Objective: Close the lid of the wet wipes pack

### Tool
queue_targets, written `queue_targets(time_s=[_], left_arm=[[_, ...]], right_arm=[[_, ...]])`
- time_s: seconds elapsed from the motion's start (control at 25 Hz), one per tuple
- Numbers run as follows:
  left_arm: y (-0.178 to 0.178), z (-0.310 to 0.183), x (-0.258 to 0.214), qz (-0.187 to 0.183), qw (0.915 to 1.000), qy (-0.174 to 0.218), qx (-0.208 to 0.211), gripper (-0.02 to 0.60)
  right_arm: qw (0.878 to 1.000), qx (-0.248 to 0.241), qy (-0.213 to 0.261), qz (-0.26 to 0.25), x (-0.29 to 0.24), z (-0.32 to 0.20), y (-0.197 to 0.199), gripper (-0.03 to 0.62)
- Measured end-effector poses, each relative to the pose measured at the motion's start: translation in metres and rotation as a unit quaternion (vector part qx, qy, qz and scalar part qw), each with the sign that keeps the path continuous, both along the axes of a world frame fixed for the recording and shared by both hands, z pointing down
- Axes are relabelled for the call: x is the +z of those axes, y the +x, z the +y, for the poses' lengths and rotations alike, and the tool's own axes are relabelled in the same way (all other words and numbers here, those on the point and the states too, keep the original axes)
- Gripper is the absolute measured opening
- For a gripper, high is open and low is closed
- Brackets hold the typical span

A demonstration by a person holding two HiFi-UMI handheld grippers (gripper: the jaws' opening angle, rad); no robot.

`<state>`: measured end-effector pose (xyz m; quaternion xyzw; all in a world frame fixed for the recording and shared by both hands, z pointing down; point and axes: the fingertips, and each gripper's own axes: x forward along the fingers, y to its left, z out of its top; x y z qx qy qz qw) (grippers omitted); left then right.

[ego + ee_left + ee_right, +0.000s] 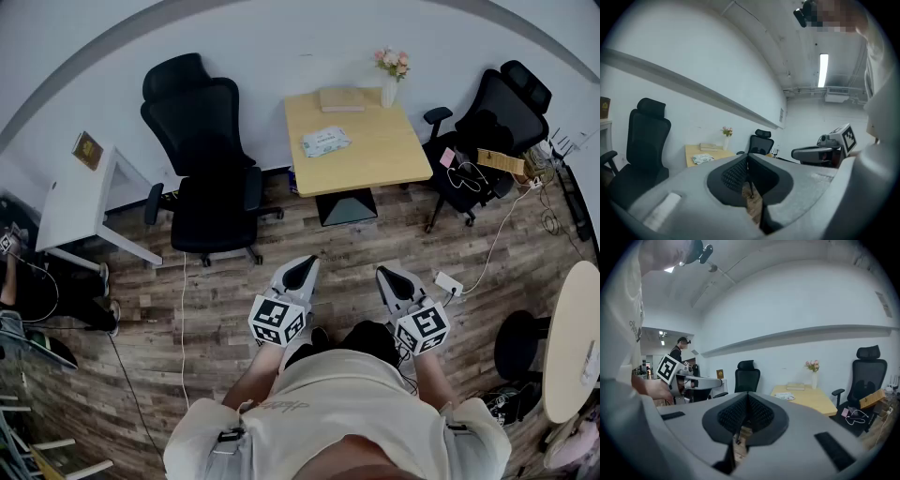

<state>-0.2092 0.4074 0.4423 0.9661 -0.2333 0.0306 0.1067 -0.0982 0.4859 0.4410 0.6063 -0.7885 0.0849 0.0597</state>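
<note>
Wet wipes pack [325, 142] lies flat on table [375, 155].

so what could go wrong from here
The wet wipes pack lies on the table well ahead, and a power strip sits on the floor near the right gripper: a possible trip on the way. The flower vase stands behind the pack and might get knocked.

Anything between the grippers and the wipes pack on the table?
Nothing visible. The wipes pack lies on the table, with only open floor between it and the left gripper and right gripper, both shut. The black chair stands off to the left; the book and vase sit behind the pack.
</note>
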Motion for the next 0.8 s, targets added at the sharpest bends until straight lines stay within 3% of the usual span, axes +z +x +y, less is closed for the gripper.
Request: queue_targets(time_s=[0.48,0.8], left_arm=[[0.022,-0.041,0.015,-0.010,0.9997,-0.022,0.005,0.018],[0.053,-0.095,-0.003,-0.035,0.9993,0.002,-0.015,0.018]], right_arm=[[1.000,0.001,-0.006,0.001,0.003,-0.037,0.020,0.003],[1.000,-0.024,0.014,-0.010,-0.001,-0.101,0.060,0.003]])
